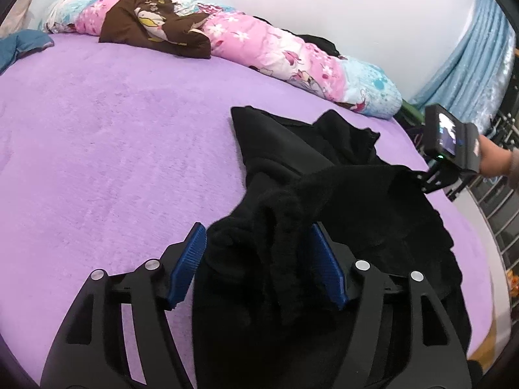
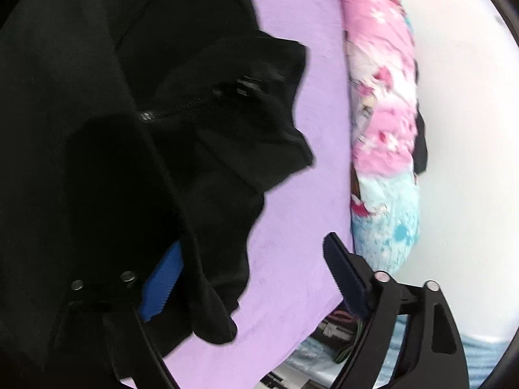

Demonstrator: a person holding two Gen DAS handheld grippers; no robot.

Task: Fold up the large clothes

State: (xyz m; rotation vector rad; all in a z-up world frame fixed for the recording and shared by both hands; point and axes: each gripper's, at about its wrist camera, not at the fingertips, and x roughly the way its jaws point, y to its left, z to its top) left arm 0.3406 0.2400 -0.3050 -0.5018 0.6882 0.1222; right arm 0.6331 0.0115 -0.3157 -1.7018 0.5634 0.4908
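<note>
A black zip-up garment [image 1: 324, 149] lies crumpled on the purple bed [image 1: 97, 129]. My left gripper [image 1: 256, 230] stands open at its near end; a raised fold of the fleecy cloth sits between the blue pads and brushes the right pad [image 1: 324, 269]. In the right wrist view the same garment [image 2: 97, 64] shows its zipper [image 2: 194, 103]. My right gripper [image 2: 253, 243] is wide open at the garment's edge. Cloth drapes over its left pad [image 2: 162, 285], and the right pad [image 2: 343, 275] is bare over the sheet. A hand [image 1: 493, 159] holds it at the bed's right side.
A rolled pink and blue floral quilt [image 1: 275, 48] runs along the white wall, with a brown printed garment [image 1: 152, 22] on it. A teal cloth [image 1: 22, 45] lies at the far left. A blue curtain [image 1: 470, 64] hangs beyond the bed's right edge.
</note>
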